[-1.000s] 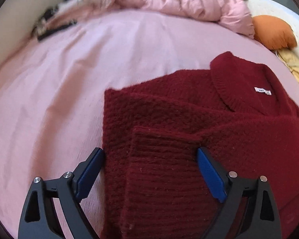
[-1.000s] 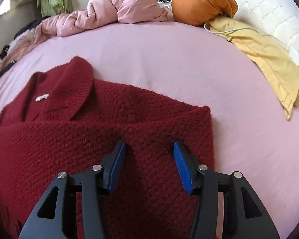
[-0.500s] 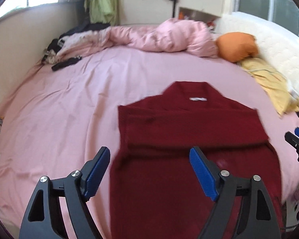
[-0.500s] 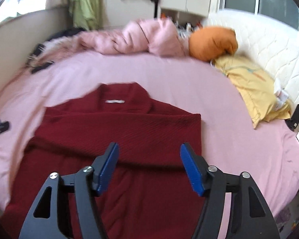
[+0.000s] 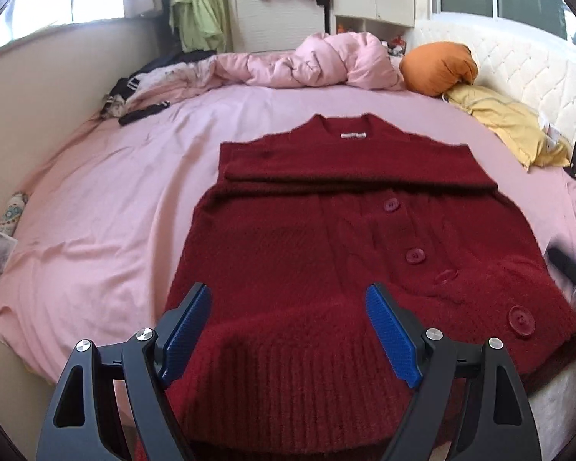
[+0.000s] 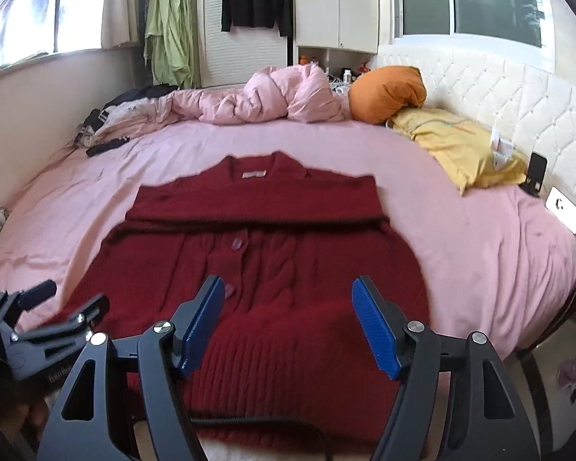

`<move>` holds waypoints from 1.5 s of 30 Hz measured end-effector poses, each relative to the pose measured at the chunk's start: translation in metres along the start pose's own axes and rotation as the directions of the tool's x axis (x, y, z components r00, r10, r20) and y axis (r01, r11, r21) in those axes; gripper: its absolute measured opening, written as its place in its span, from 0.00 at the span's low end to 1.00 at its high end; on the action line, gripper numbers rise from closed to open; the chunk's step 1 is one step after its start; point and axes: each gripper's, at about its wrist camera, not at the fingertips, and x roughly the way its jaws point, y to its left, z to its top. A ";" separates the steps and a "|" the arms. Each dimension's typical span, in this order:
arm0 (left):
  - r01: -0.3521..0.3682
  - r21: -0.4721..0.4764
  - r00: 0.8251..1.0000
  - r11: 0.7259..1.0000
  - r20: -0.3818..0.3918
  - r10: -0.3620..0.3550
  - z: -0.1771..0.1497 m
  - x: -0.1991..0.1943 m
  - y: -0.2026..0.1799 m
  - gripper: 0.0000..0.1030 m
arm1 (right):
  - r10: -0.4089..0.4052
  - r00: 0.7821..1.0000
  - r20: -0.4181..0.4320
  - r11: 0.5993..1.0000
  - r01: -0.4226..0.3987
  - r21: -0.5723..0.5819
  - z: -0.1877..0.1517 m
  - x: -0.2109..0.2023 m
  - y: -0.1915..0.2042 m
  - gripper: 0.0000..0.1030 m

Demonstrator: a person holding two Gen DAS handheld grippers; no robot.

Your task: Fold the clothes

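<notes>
A dark red knit cardigan (image 5: pixel 349 238) lies flat on the pink bed, collar and label at the far end, buttons down the front, sleeves folded across the chest. It also shows in the right wrist view (image 6: pixel 272 253). My left gripper (image 5: pixel 288 330) is open and empty, held above the ribbed hem near the bed's front edge. My right gripper (image 6: pixel 288 319) is open and empty, also above the hem. The left gripper (image 6: pixel 57 307) shows at the left edge of the right wrist view.
A pink sheet (image 5: pixel 107 199) covers the bed. A bunched pink duvet (image 5: pixel 318 61), an orange pillow (image 5: pixel 437 65) and a yellow pillow (image 5: pixel 507 126) lie at the far side by the white headboard (image 6: pixel 518 92). Dark clothes (image 5: pixel 142 111) lie far left. A phone (image 6: pixel 564 207) lies at right.
Both grippers have pulled back from the folded sleeves near the collar to above the hem at the bed's front edge. More of the cardigan and room now shows.
</notes>
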 end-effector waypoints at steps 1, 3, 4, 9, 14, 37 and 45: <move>0.003 0.001 1.000 1.000 -0.002 -0.003 -0.001 0.001 0.000 0.81 | -0.005 1.000 -0.011 1.000 0.005 0.003 -0.008 0.001 0.003 0.67; 0.009 0.003 1.000 1.000 -0.006 -0.009 -0.002 0.003 0.001 0.81 | -0.004 1.000 -0.021 1.000 0.005 0.011 -0.012 0.001 0.002 0.67; 0.012 0.004 1.000 1.000 -0.008 -0.012 -0.002 0.004 0.001 0.81 | -0.004 1.000 -0.015 1.000 0.004 0.016 -0.012 -0.001 0.001 0.67; 0.014 0.007 1.000 1.000 -0.024 -0.014 -0.002 0.008 -0.001 0.81 | 0.003 0.999 -0.037 0.999 -0.002 0.034 -0.015 0.005 -0.004 0.67; 0.020 -0.001 0.999 1.000 -0.031 -0.020 -0.002 0.010 -0.001 0.81 | 0.010 0.999 -0.035 0.999 -0.009 0.040 -0.017 0.004 -0.004 0.68; 0.359 -0.324 0.896 0.876 -0.145 -0.420 -0.002 0.030 0.063 0.81 | 0.362 0.925 -0.119 0.923 -0.337 0.185 -0.010 0.025 -0.036 0.68; 0.338 -0.689 0.851 0.642 -0.067 -0.520 -0.034 0.033 0.192 0.88 | 0.544 0.834 -0.095 0.734 -0.417 0.536 0.000 0.041 -0.159 0.68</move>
